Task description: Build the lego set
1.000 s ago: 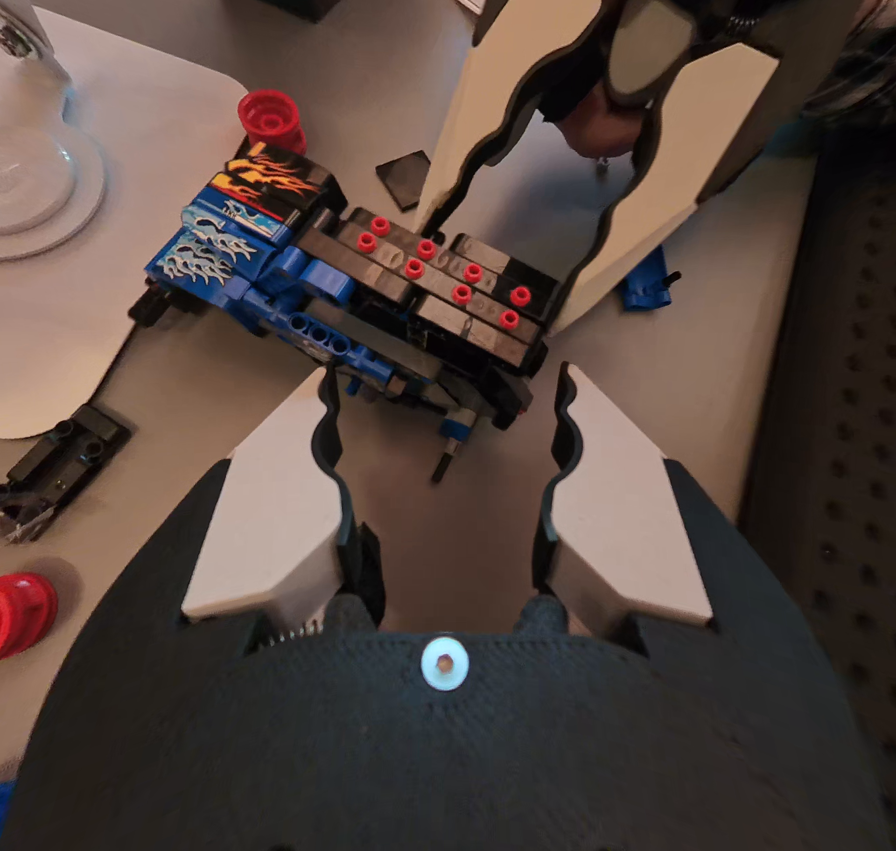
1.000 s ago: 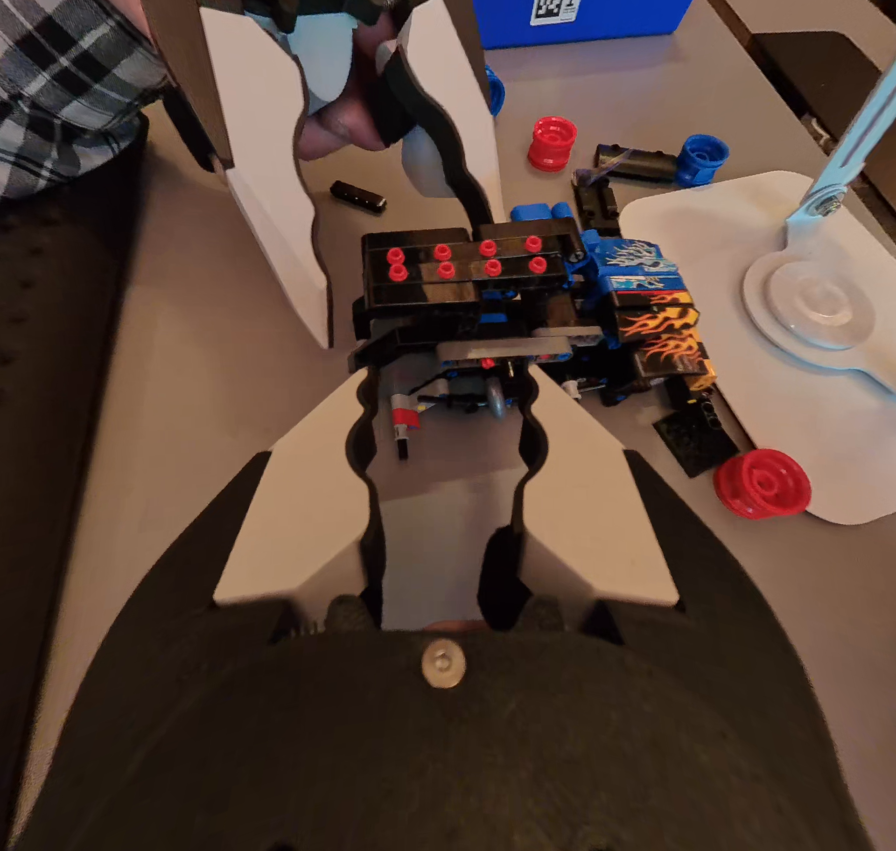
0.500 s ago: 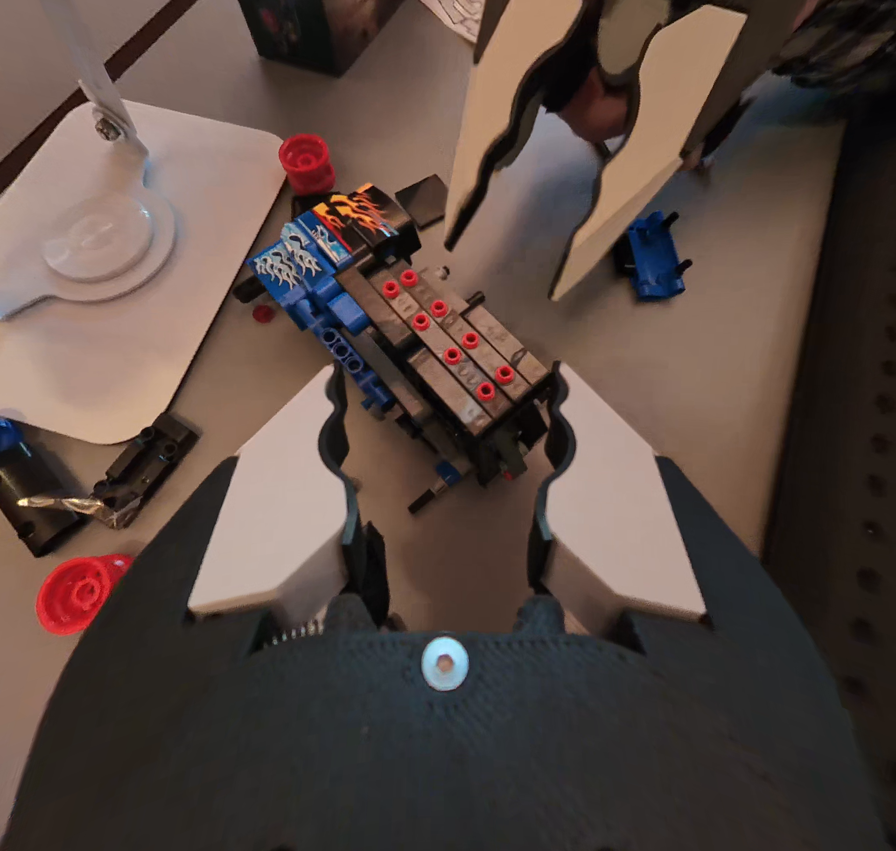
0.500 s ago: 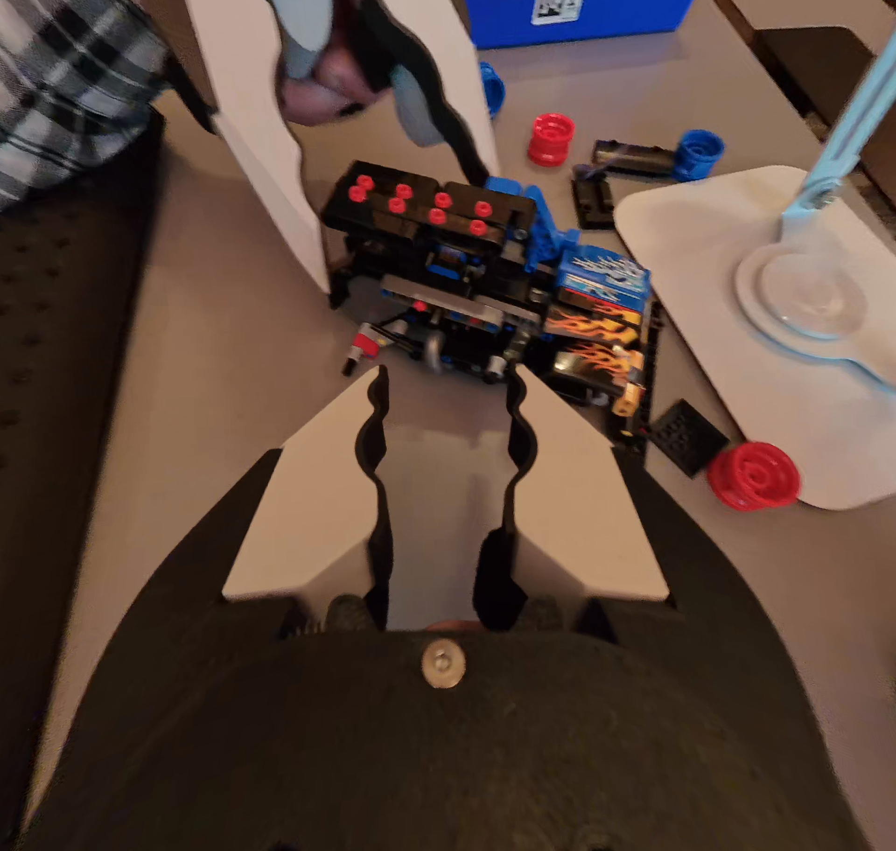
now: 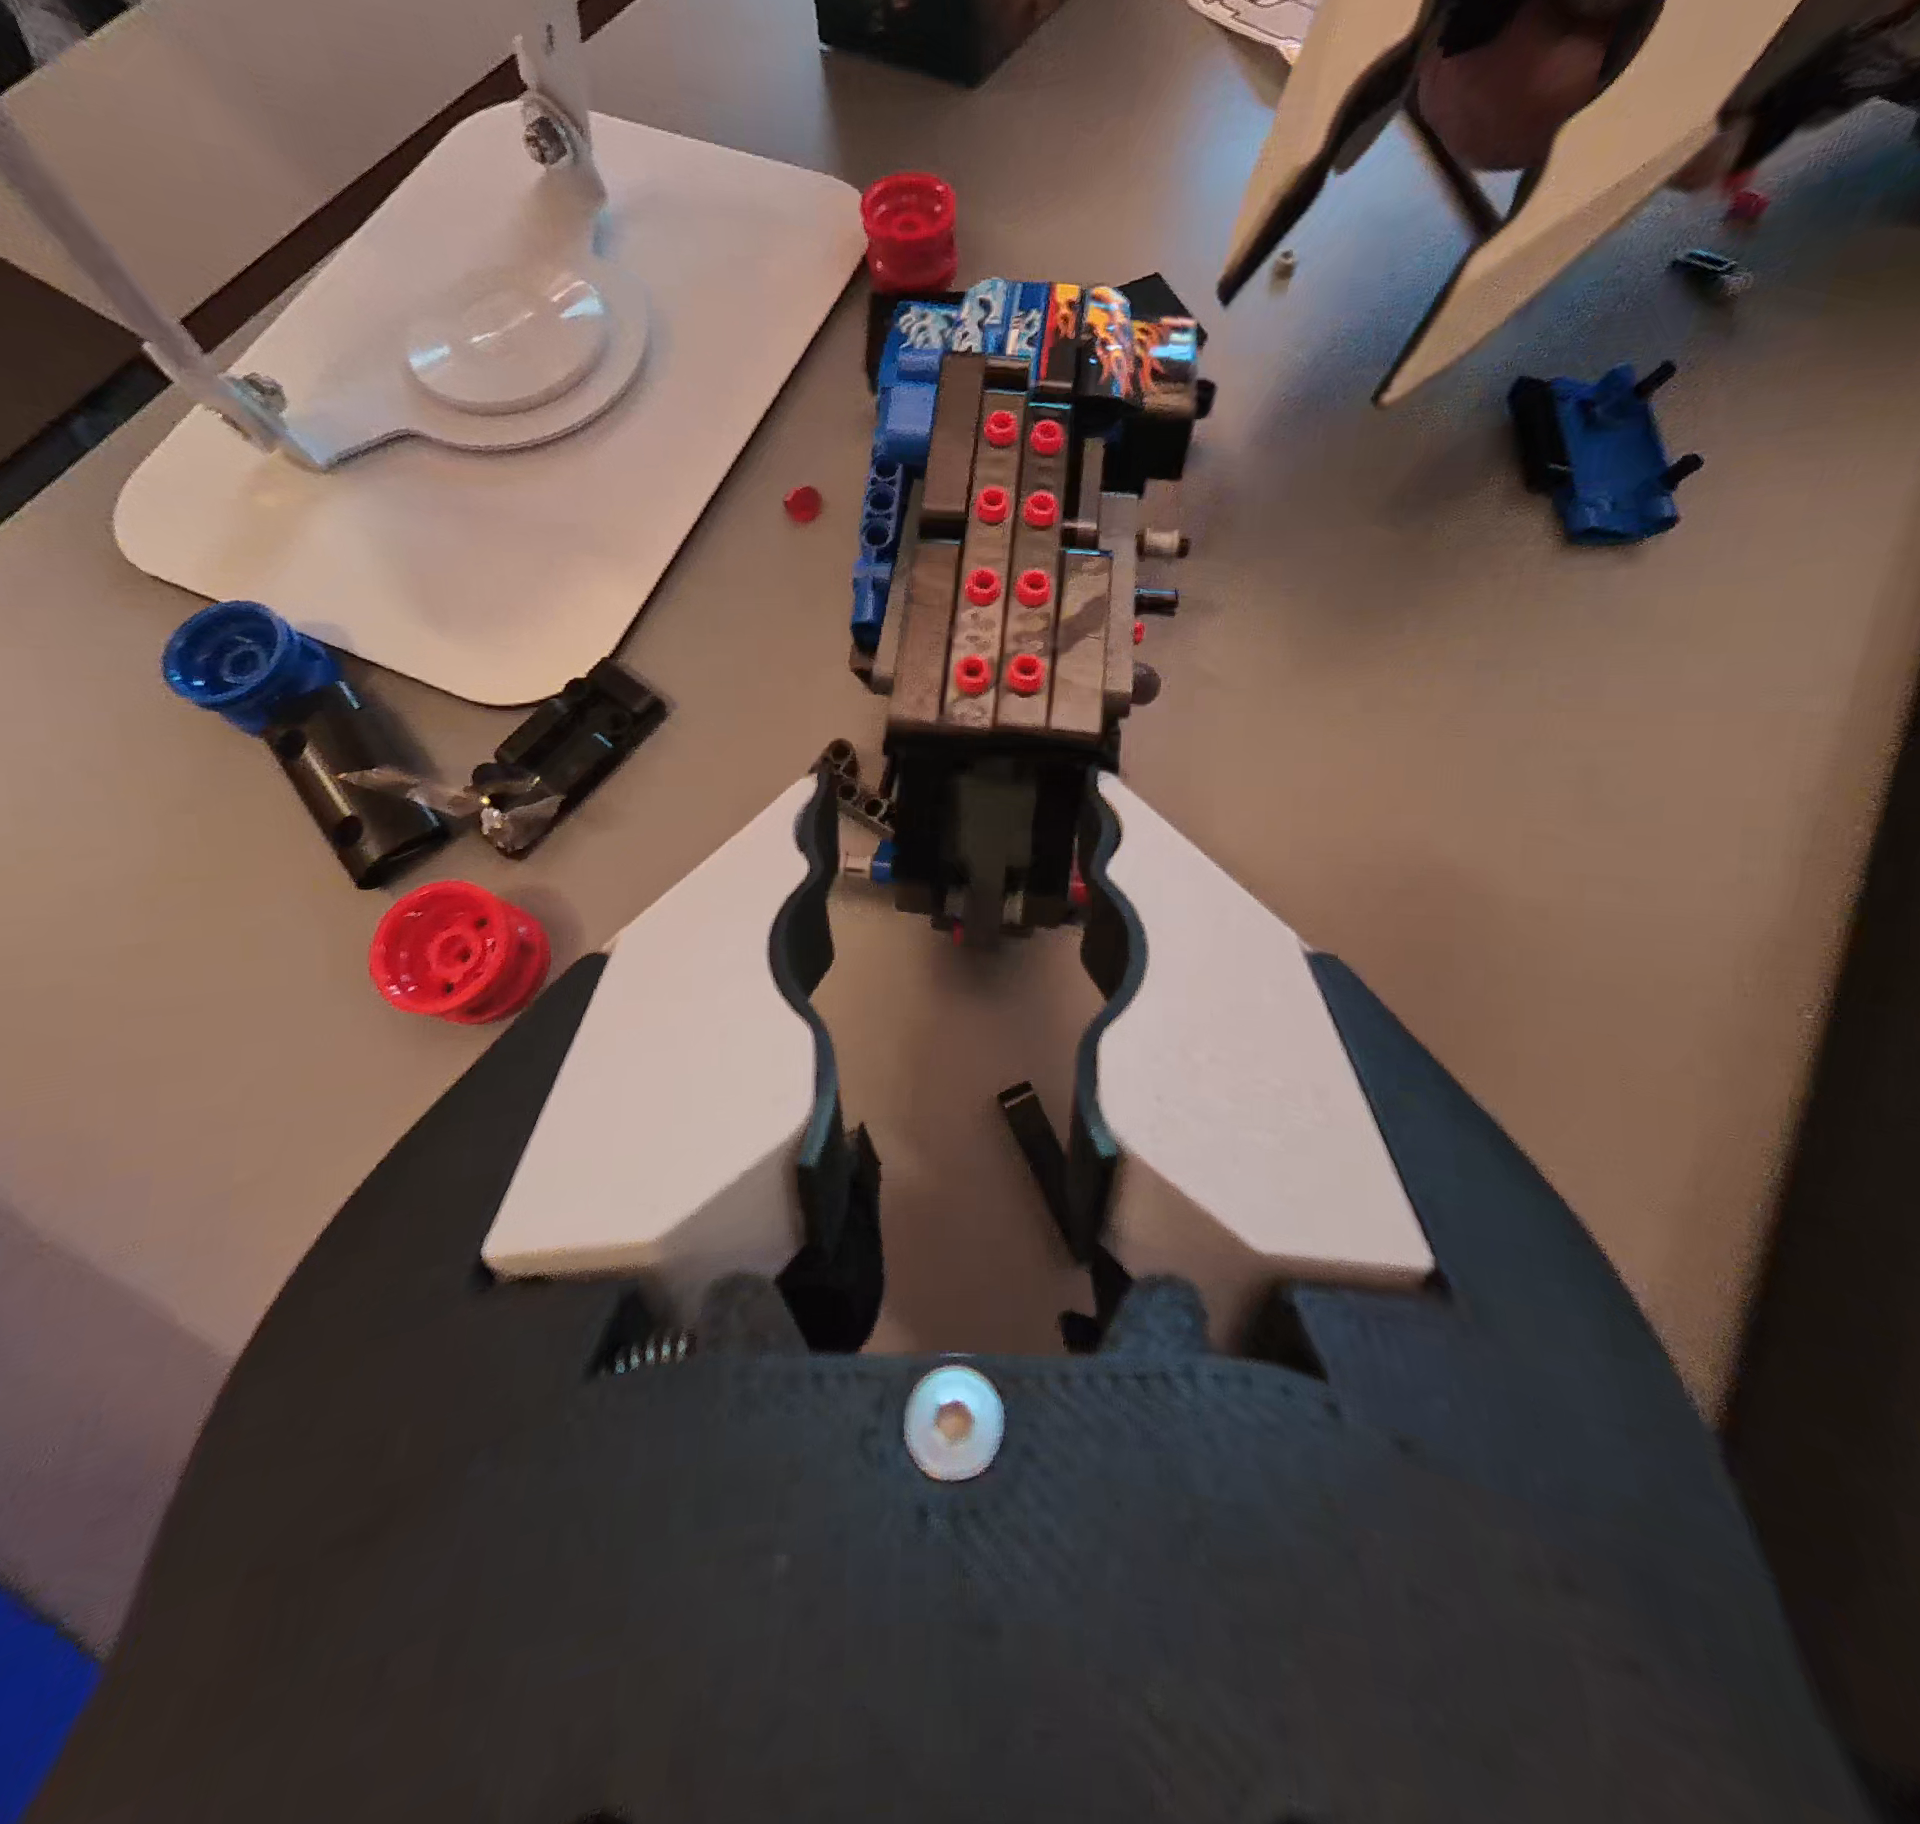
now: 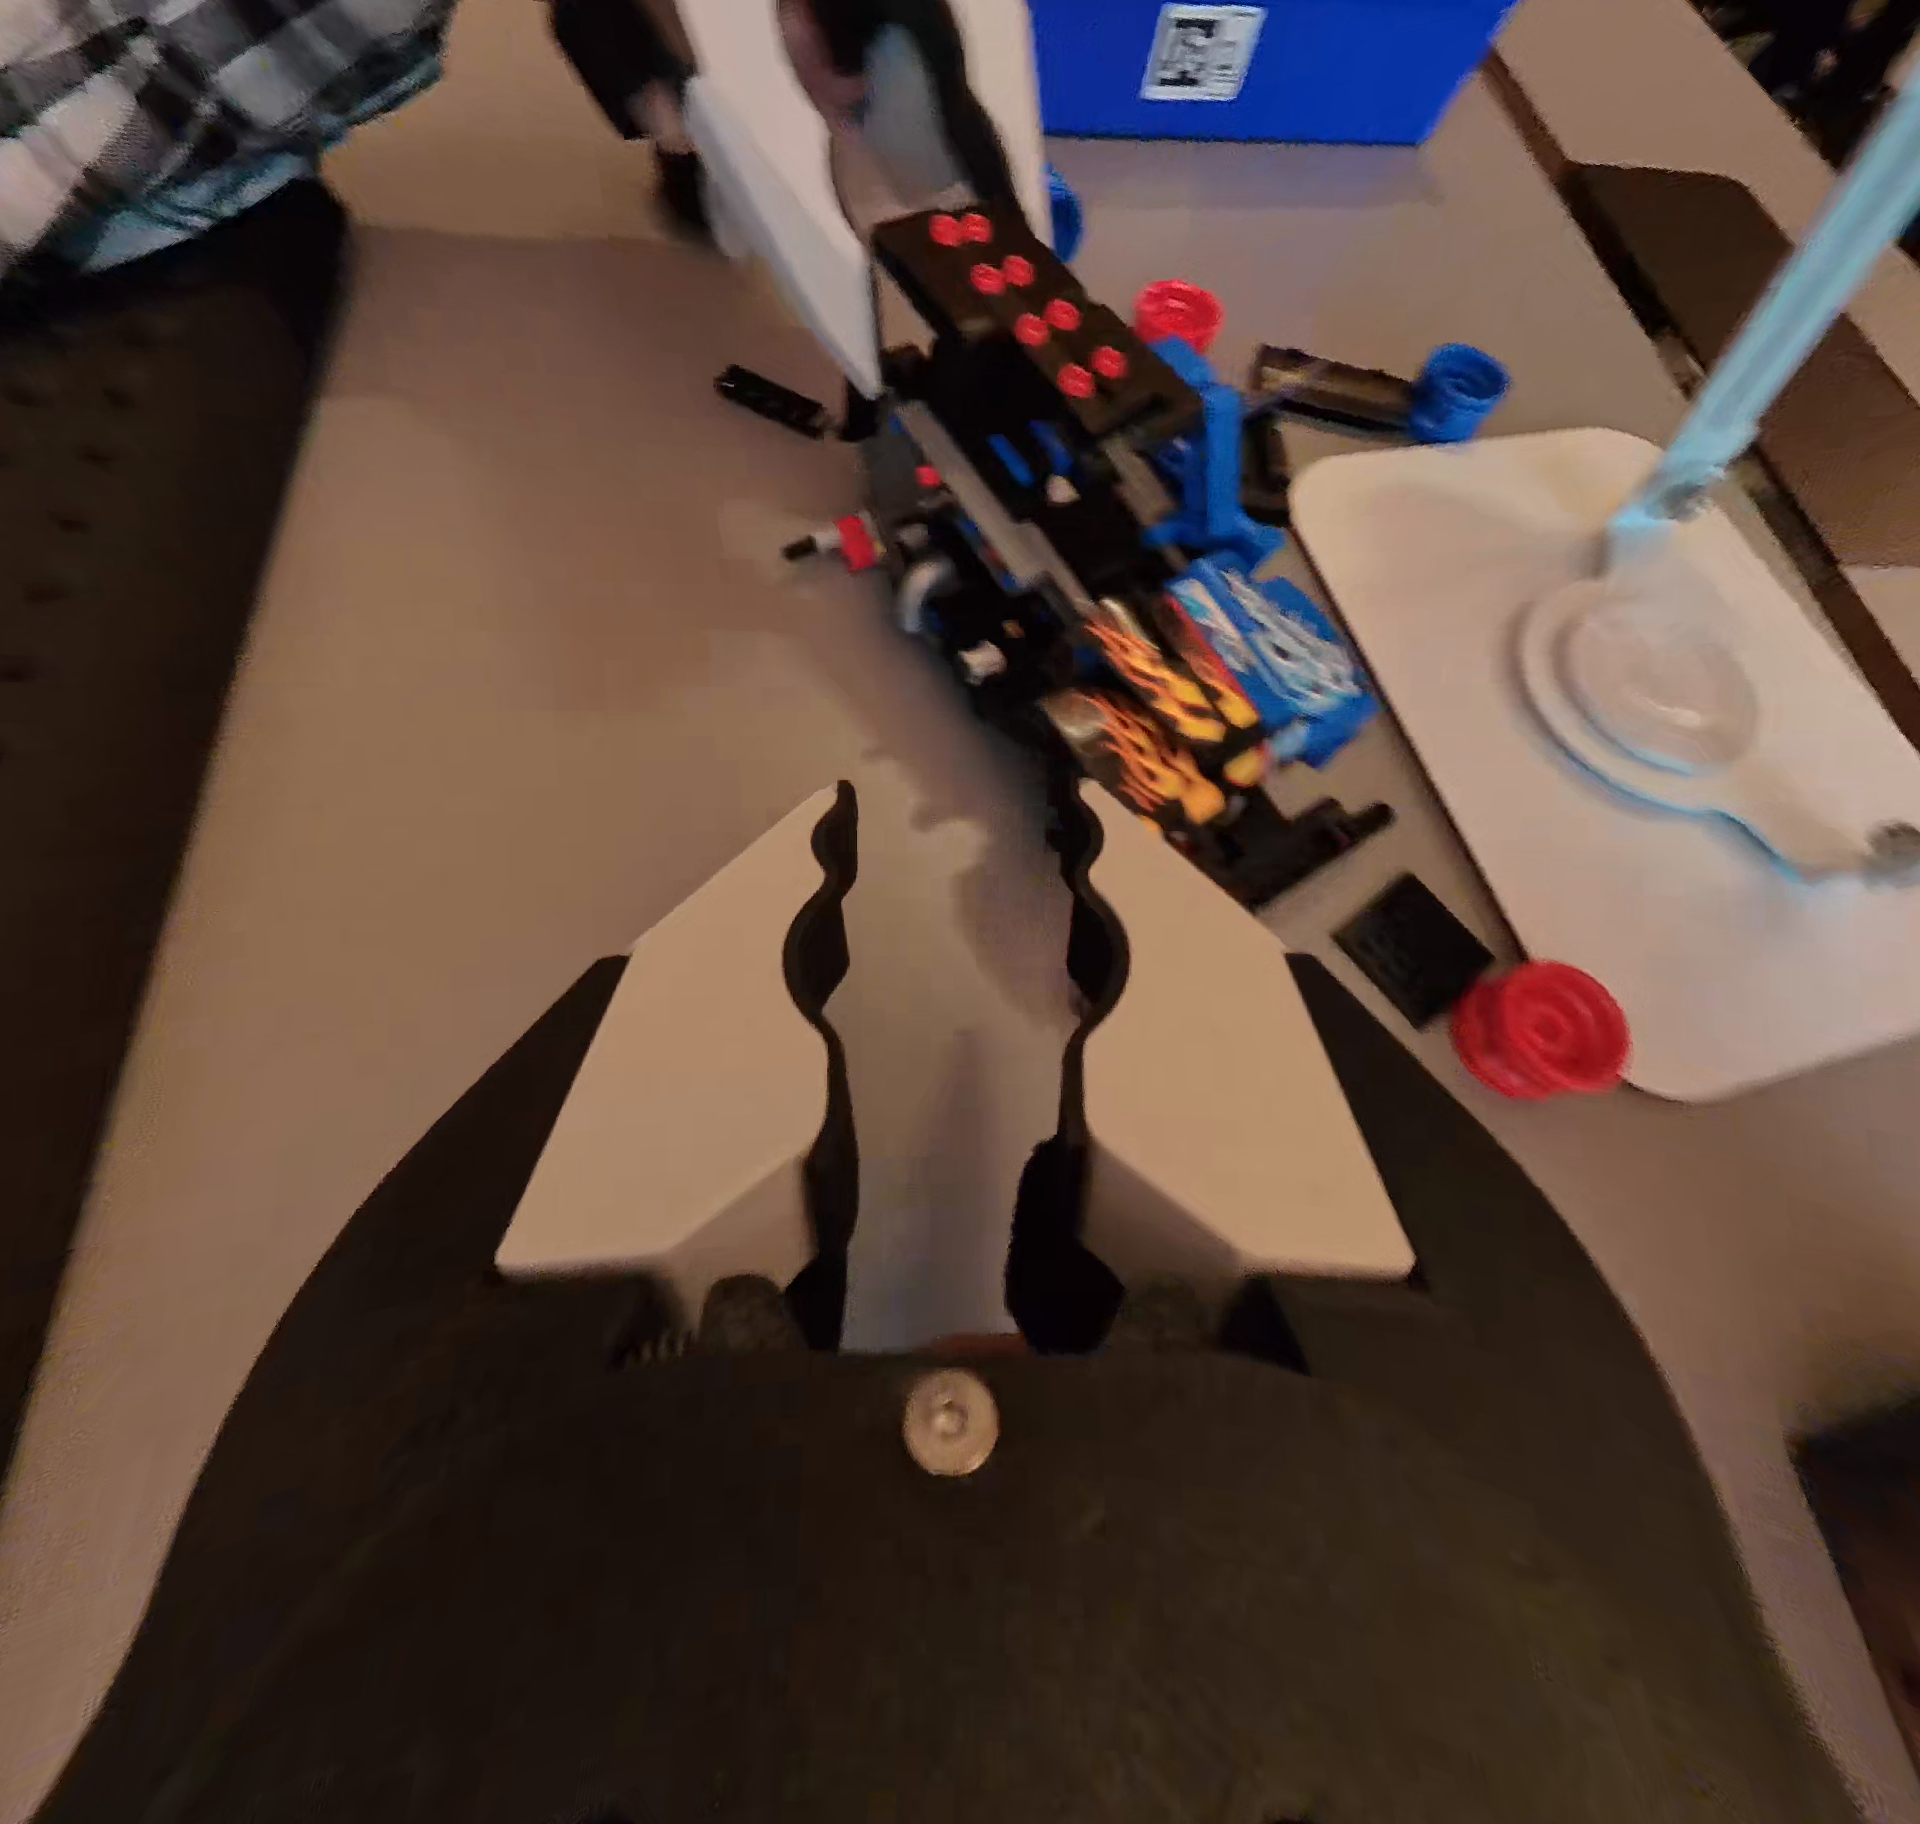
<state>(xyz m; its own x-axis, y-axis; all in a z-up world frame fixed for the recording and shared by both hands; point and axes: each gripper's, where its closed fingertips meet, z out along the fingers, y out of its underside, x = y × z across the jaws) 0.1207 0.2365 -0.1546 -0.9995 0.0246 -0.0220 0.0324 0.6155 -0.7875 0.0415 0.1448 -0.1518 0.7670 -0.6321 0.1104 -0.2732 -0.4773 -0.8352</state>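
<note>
**Gripping the half-built truck: handling notes**

Straddling the near end of the lego model (image 5: 1003, 569), the left gripper (image 5: 961, 829) has its jaws apart, one finger on each side of the black rear block. Whether the pads actually touch the block I cannot tell; motion blur in the right wrist view does not help.

Model lies lengthwise on the grey table (image 5: 1455, 839), near end between the left fingers, flame-printed panels at the far end. Judged light and rigid as a whole, but built of press-fit parts: a squeeze across the solid black deck with red studs should hold, while thin axles and pins poking from its right side would likely pop or bend. Smooth plastic, so a slip is possible with a shallow bite.

Right gripper (image 6: 961, 829) sits back from the model, jaws apart, nothing between them.

Loose parts around: red wheel (image 5: 459, 964) near left, blue wheel (image 5: 244, 662) further left, blue sub-assembly (image 5: 1595, 470) far right, second red wheel (image 5: 909, 226) far, beside the white stand base (image 5: 416, 527).
</note>
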